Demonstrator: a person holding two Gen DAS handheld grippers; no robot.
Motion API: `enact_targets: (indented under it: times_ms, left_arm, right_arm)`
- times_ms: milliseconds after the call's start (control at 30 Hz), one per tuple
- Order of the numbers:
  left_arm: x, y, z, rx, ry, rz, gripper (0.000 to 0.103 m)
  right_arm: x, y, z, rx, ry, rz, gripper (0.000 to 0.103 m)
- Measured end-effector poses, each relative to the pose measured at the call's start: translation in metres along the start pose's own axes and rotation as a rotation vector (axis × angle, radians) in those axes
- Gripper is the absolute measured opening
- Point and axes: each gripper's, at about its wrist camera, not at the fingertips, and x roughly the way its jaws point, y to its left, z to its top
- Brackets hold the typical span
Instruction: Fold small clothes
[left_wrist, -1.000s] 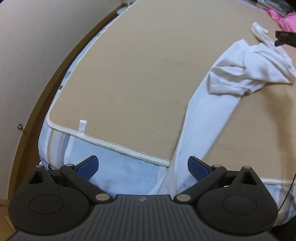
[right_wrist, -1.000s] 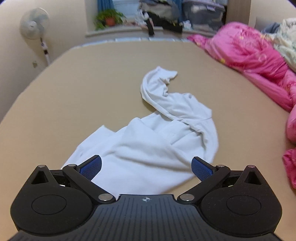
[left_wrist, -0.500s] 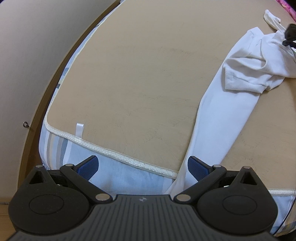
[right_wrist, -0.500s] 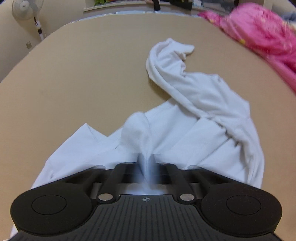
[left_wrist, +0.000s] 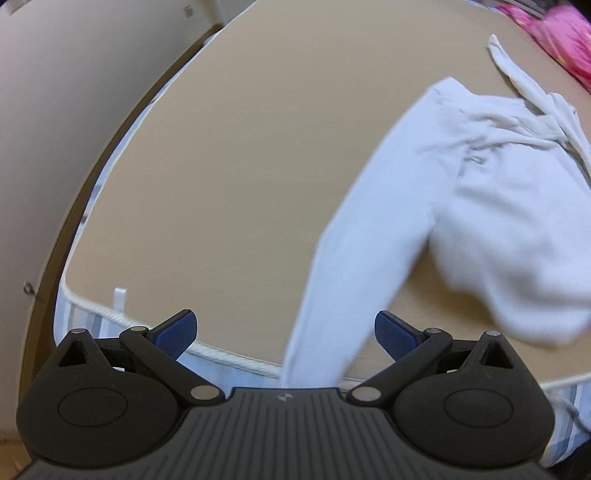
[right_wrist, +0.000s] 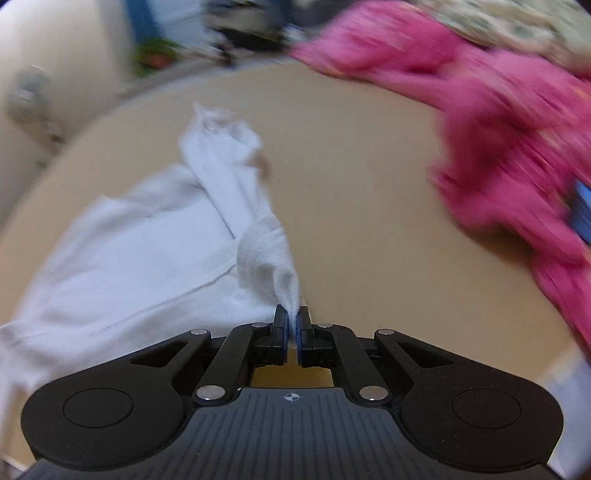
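On the bed, the right tongs (right_wrist: 292, 328) are clamped on a pinch of a white garment (right_wrist: 140, 254), a peak of cloth rising from between their pads; their jaws have just been closing, with that fabric between them; the rest of the garment spreads away to the left of these tongs, one twisted sleeve (right_wrist: 221, 147) trailing ahead of them. The left tongs (left_wrist: 284, 332) stand wide apart and grip nothing, though a long white strip of the garment (left_wrist: 351, 266) runs down between them and hangs over the corded edge of the mattress (left_wrist: 229, 356).

The folding looks barely begun; the garment lies bunched and crooked, not yet spread flat, and no fold shows; smoothing it out and every fold seem to be left.

Ahead and to the left of the left tongs the tan bed cover (left_wrist: 240, 166) is bare, giving ample room to lay the piece out; directly below those tongs the bed ends, so cloth can slip off there; to the right of the right tongs a heap of pink bedding (right_wrist: 509, 147) crowds that side.
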Motion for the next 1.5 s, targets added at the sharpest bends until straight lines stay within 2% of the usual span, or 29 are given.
enact_targets:
  times_ms: [33,67,100,133,200,233,400,500,567,633,700,767,800,833,900,1000,1067,1167,1300,1400,1433,1500]
  left_arm:
    - [0.000,-0.007,-0.002,0.022,-0.003,0.009,0.103]
    - [0.001,-0.011,-0.004,0.038,0.002,0.020,0.103]
    - [0.002,-0.017,-0.007,0.055,0.005,0.023,0.103]
    - [0.002,-0.021,-0.011,0.066,0.012,0.026,0.103]
    - [0.005,-0.024,-0.018,0.077,0.025,0.032,0.103]
    - [0.007,-0.027,-0.021,0.083,0.033,0.037,0.103]
    - [0.016,-0.034,-0.029,0.103,0.060,0.056,0.103]
    - [0.014,-0.041,-0.029,0.119,0.043,0.063,0.103]
    - [0.014,-0.046,-0.029,0.138,0.033,0.066,0.103]
    - [0.016,-0.052,-0.029,0.157,0.029,0.065,0.103]
    - [0.018,-0.059,-0.029,0.173,0.027,0.047,0.103]
    - [0.021,-0.066,-0.030,0.201,0.018,0.016,0.103]
    - [0.022,-0.070,-0.031,0.224,0.013,0.002,0.103]
    - [0.022,-0.074,-0.032,0.248,0.001,-0.017,0.103]
    - [0.023,-0.080,-0.034,0.300,-0.035,-0.055,0.103]
    - [0.029,-0.088,-0.037,0.363,-0.101,-0.077,0.103]
    - [0.038,-0.092,-0.037,0.394,-0.106,-0.102,0.103]
    - [0.048,-0.099,-0.039,0.433,-0.111,-0.179,0.103]
    - [0.057,-0.106,-0.039,0.401,-0.108,-0.266,0.103]
    - [0.065,-0.107,-0.034,0.343,-0.100,-0.280,0.102]
    - [0.068,-0.108,-0.032,0.332,-0.091,-0.285,0.099]
    - [0.070,-0.112,-0.026,0.320,-0.075,-0.316,0.077]
  right_arm:
    - [0.004,-0.010,-0.009,0.030,0.043,-0.037,0.013]
    - [0.007,-0.021,-0.018,0.091,0.074,-0.081,0.015]
    - [0.006,-0.030,-0.025,0.157,0.076,-0.088,0.022]
    - [0.004,-0.036,-0.030,0.208,0.072,-0.065,0.034]
    - [-0.002,-0.042,-0.039,0.260,0.060,-0.029,0.052]
    - [-0.005,-0.041,-0.043,0.262,0.042,-0.016,0.056]
    - [-0.008,-0.045,-0.050,0.235,0.019,0.012,0.059]
    - [-0.023,-0.049,-0.047,0.257,-0.018,0.047,0.060]
    - [-0.036,-0.047,-0.045,0.237,-0.055,0.058,0.064]
    - [-0.042,-0.042,-0.048,0.204,-0.083,0.063,0.074]
    - [-0.034,-0.033,-0.048,0.124,-0.074,0.039,0.075]
    - [-0.016,-0.020,-0.045,0.016,-0.061,-0.041,0.072]
    - [-0.006,-0.015,-0.042,-0.039,-0.056,-0.073,0.058]
    - [0.002,-0.012,-0.039,-0.083,-0.049,-0.099,0.004]
    - [0.009,-0.015,-0.028,-0.092,-0.027,-0.108,0.001]
    - [-0.008,-0.039,-0.011,0.002,-0.052,-0.132,0.001]
    - [-0.015,-0.062,-0.004,0.049,-0.058,-0.173,0.001]
    - [-0.010,-0.082,-0.003,0.070,-0.013,-0.178,0.001]
    - [0.001,-0.075,-0.004,0.039,0.018,-0.180,0.001]
    - [0.003,-0.077,0.000,0.068,0.013,-0.179,0.001]
    - [0.004,-0.079,0.001,0.079,0.015,-0.178,0.001]
    - [0.005,-0.086,0.002,0.114,0.023,-0.163,0.001]
